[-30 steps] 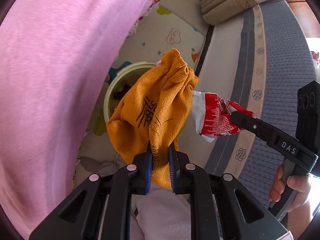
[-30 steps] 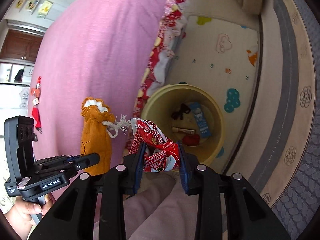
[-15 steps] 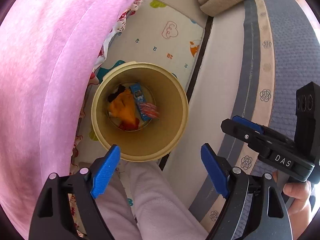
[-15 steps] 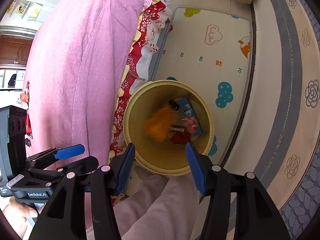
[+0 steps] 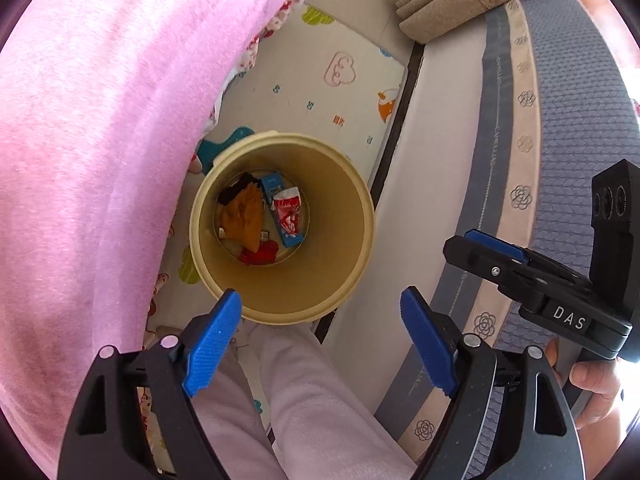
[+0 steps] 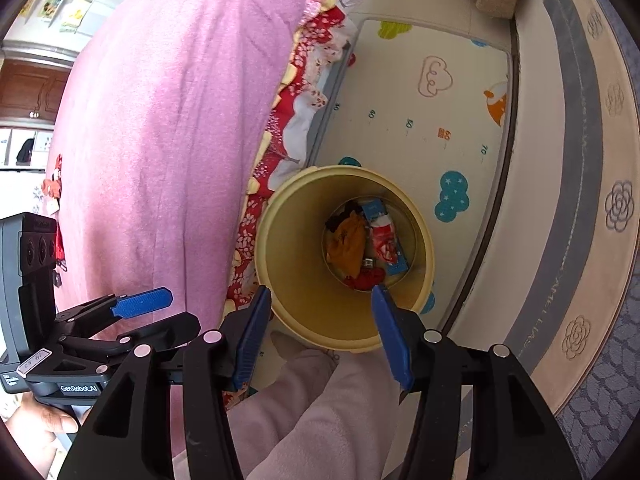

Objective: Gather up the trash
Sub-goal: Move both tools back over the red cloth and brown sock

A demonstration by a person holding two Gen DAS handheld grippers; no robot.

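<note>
A pale yellow bin (image 5: pixel 332 272) (image 6: pixel 296 276) stands on the floor right below both grippers. At its bottom lie an orange cloth pouch (image 5: pixel 244 216) (image 6: pixel 348 246), a red-and-white wrapper (image 5: pixel 288 210) (image 6: pixel 384 240), a blue box (image 5: pixel 290 238) (image 6: pixel 396 266) and a small red item (image 5: pixel 262 256) (image 6: pixel 366 280). My left gripper (image 5: pixel 320 300) (image 6: pixel 176 312) hangs open over the bin's near rim, empty. My right gripper (image 6: pixel 320 294) (image 5: pixel 460 242) is also open, with nothing between its blue pads.
A bed with a pink blanket (image 5: pixel 100 160) rises on the left, close against the bin. A patterned play mat (image 5: pixel 320 92) covers the floor beyond. A grey and beige rug (image 5: pixel 580 120) lies to the right. The person's pale pink trouser leg (image 5: pixel 320 400) is below the grippers.
Both grippers opened. The orange pouch left my left gripper and the red-and-white wrapper left my right one; both fell and now lie at the bottom of the bin.
</note>
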